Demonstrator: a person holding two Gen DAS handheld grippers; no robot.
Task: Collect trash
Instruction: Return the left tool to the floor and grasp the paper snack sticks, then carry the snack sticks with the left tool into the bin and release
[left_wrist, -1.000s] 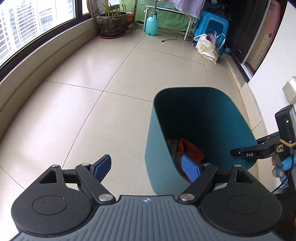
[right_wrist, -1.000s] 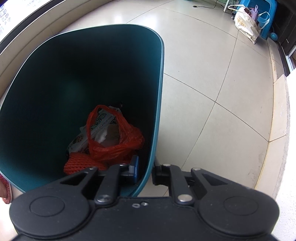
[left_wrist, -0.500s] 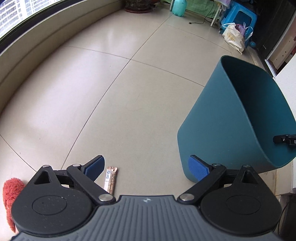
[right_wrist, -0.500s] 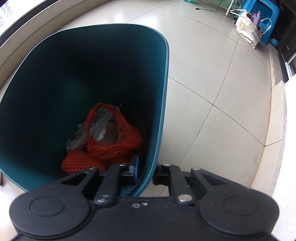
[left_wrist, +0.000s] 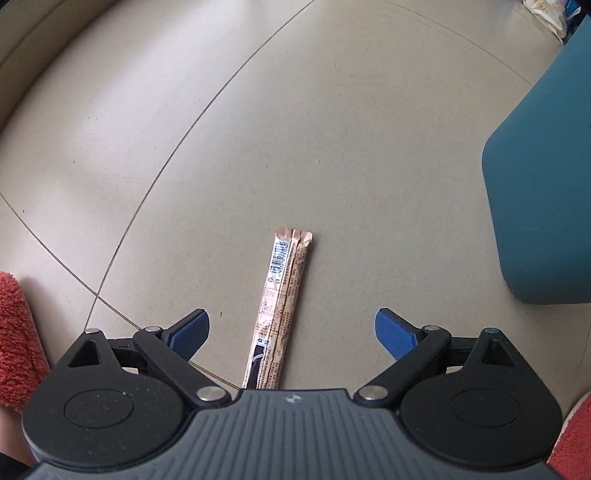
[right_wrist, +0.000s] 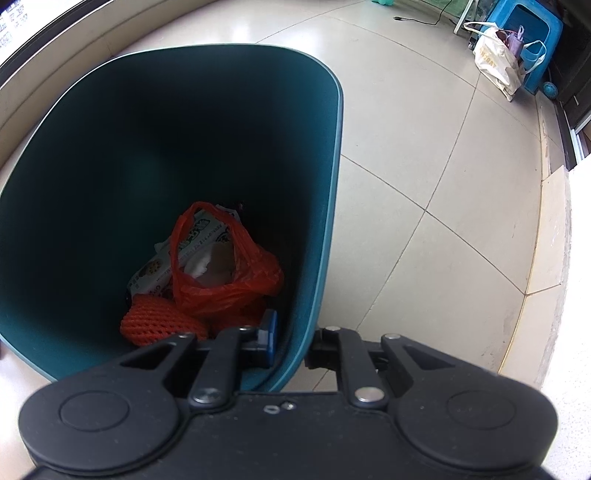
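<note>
Left gripper (left_wrist: 291, 332) hovers low over the beige tiled floor (left_wrist: 332, 129), jaws spread wide either side of a long, flat pink-and-tan snack wrapper (left_wrist: 282, 306) that lies straight ahead between them, near a tile seam. Right gripper (right_wrist: 291, 341) has its jaws clamped narrow on the rim of the dark teal plastic bin (right_wrist: 325, 221) (an orange plastic bag (right_wrist: 225, 280) of rubbish already inside). We're at the pick-up step, I'd say: drop, straddle the wrapper, close, then carry it to the bin.

Both views are evenly daylit and sharp; floor (left_wrist: 332, 110) lines are bowed by fisheye, and the bin (right_wrist: 325, 184) interior is shadowed.
</note>
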